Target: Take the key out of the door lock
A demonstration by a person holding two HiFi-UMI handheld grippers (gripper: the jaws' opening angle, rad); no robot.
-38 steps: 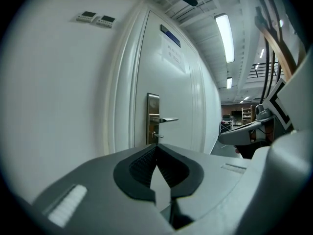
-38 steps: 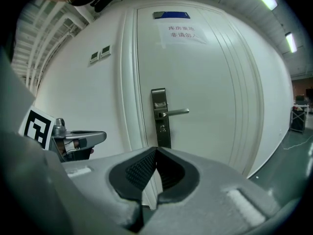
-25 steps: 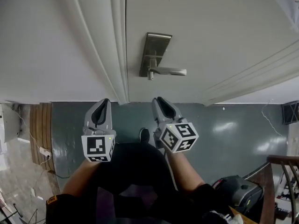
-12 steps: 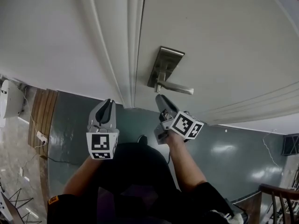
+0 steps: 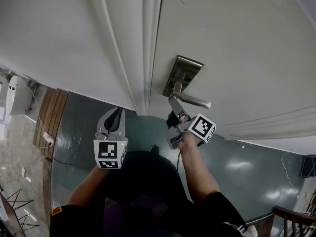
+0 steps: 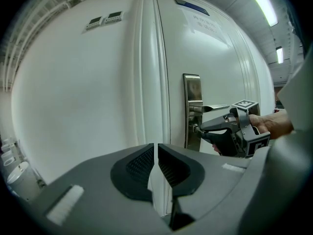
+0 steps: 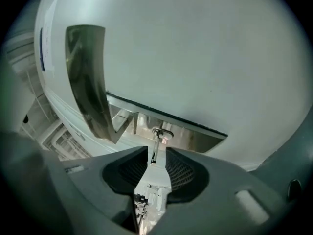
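Observation:
A small metal key [image 7: 155,146] sticks out of the keyhole in the brushed steel lock plate [image 5: 182,75] on the white door [image 5: 237,43], just under the lever handle [image 5: 195,101]. My right gripper [image 5: 172,100] is up at the lock, turned on its side. In the right gripper view its jaws [image 7: 156,153] are opening, the key lies between them, and the pads do not press on it. My left gripper [image 5: 115,110] hangs lower left, away from the door frame, jaws together and empty. The left gripper view shows the right gripper [image 6: 203,128] at the plate [image 6: 192,102].
The white door frame [image 5: 148,48] runs left of the lock, with white wall [image 5: 59,33] beyond it. Below lies a grey-green floor [image 5: 237,162]. A cable and socket [image 5: 48,139] lie at the left, a railing [image 5: 291,216] at the lower right.
My right gripper has risen from waist height to the lock, rolled onto its side, and come around the key. The view has tilted towards the door. The left gripper has hardly moved.

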